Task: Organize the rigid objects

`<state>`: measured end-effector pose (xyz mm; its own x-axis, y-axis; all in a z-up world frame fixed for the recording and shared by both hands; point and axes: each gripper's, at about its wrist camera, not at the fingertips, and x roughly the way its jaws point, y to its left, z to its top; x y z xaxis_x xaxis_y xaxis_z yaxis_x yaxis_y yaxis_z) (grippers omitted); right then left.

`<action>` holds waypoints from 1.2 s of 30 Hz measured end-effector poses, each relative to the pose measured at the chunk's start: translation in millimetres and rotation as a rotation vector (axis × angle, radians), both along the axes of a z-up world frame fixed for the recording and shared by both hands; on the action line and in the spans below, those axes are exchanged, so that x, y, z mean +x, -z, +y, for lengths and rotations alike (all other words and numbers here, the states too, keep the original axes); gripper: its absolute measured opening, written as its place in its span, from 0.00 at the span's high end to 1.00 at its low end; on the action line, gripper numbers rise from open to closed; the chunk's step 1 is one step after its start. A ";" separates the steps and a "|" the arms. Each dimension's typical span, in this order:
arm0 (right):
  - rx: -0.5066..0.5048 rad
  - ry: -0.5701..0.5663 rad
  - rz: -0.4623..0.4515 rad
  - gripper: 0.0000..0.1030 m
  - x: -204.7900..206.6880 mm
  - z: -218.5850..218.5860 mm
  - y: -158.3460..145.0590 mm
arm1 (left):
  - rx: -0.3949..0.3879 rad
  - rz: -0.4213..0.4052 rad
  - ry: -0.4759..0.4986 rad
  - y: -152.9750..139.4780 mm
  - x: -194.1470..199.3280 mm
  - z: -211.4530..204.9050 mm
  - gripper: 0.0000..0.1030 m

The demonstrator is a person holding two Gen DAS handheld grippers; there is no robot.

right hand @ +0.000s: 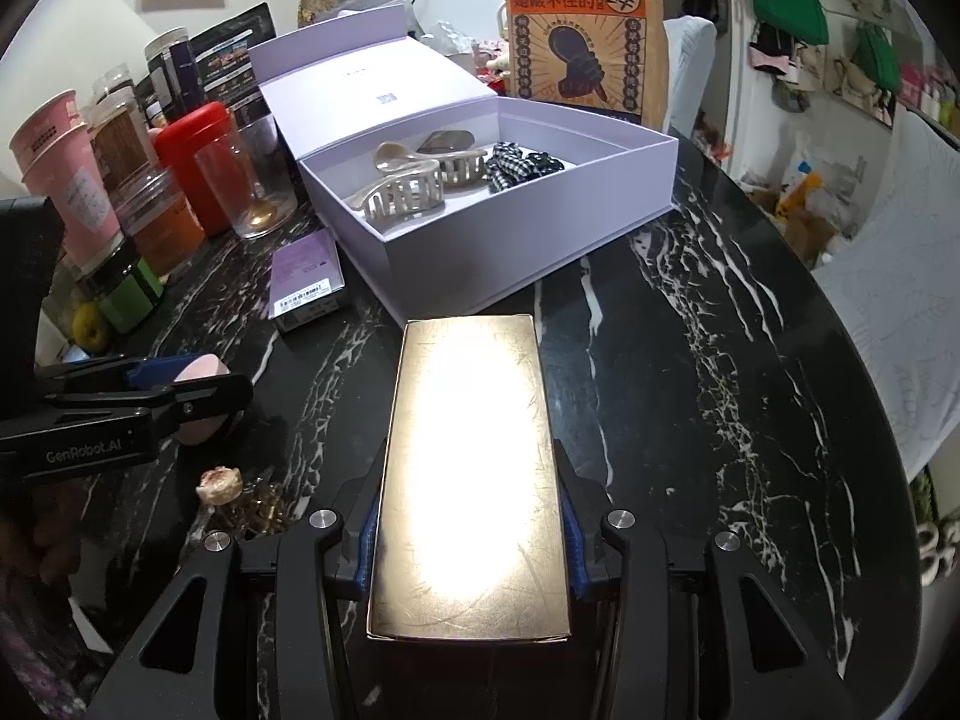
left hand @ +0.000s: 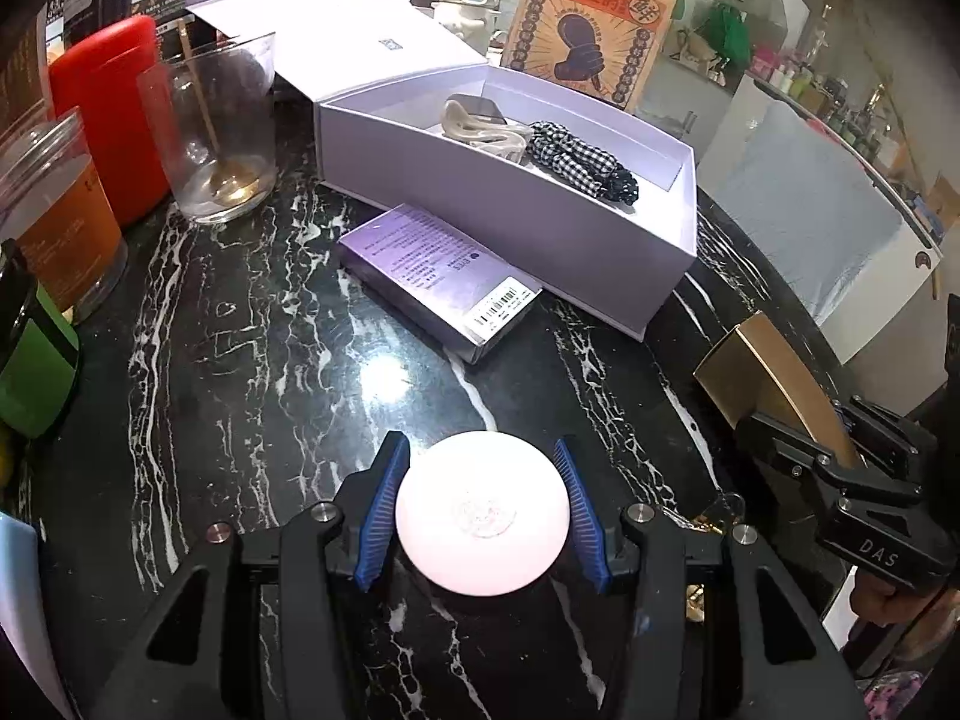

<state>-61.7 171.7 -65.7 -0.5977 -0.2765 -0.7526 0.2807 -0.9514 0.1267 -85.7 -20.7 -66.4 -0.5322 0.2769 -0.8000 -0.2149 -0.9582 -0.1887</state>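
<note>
Biggest worry is the gold box [right hand: 468, 480] slipping: my right fingers [right hand: 471, 516] pinch only its near end, so its long far end could sag or clip the near wall of the open lavender box [right hand: 510, 240] on the counter [right hand: 690, 360]. My left fingers [left hand: 480, 510] hold the round pink compact [left hand: 482, 513] by its curved rim (easy to squirt out). Both hands tilt down and forward, side by side, near the lavender box.
</note>
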 end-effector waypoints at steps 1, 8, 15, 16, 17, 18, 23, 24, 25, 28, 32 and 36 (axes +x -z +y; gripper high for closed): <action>0.000 -0.004 0.002 0.56 0.7 -0.3 -1.3 | -0.005 0.004 0.001 -0.9 1.0 0.7 0.52; 0.010 -0.012 -0.017 0.56 3.5 -2.8 -13.2 | -0.022 0.026 0.011 -10.0 4.4 5.0 0.52; -0.003 -0.021 -0.021 0.56 8.1 -2.5 -24.3 | -0.030 0.055 0.043 -23.7 5.8 12.5 0.52; 0.000 -0.022 -0.016 0.56 8.8 -2.8 -26.2 | -0.029 0.060 0.048 -25.9 6.5 13.9 0.52; 0.001 -0.023 -0.014 0.56 9.3 -2.7 -27.5 | -0.029 0.065 0.055 -28.5 6.8 15.9 0.52; 0.000 -0.025 -0.012 0.56 9.9 -2.7 -28.9 | -0.029 0.068 0.061 -30.6 6.8 17.3 0.52; -0.005 -0.031 -0.002 0.56 12.6 -3.2 -37.5 | -0.023 0.090 0.087 -40.9 7.1 23.3 0.52; -0.005 -0.034 0.001 0.56 13.2 -4.0 -39.6 | -0.020 0.091 0.092 -42.4 6.2 24.7 0.52; -0.007 -0.037 0.005 0.56 13.9 -4.5 -41.7 | -0.014 0.095 0.099 -44.3 5.2 26.9 0.52; -0.016 -0.048 0.022 0.56 15.9 -5.5 -48.9 | -0.004 0.105 0.117 -48.2 3.8 32.4 0.52; -0.018 -0.059 0.038 0.56 15.3 -6.8 -53.2 | -0.018 0.137 0.136 -54.8 1.0 39.8 0.52; -0.018 -0.060 0.042 0.56 12.5 -6.8 -55.6 | -0.031 0.153 0.143 -61.9 -3.0 42.2 0.52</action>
<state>-49.2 164.9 -10.2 -0.6107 -0.3266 -0.7214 0.3430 -0.9302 0.1307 -88.7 21.6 -4.5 -0.6052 0.3346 -0.7223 -0.3730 -0.9208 -0.1140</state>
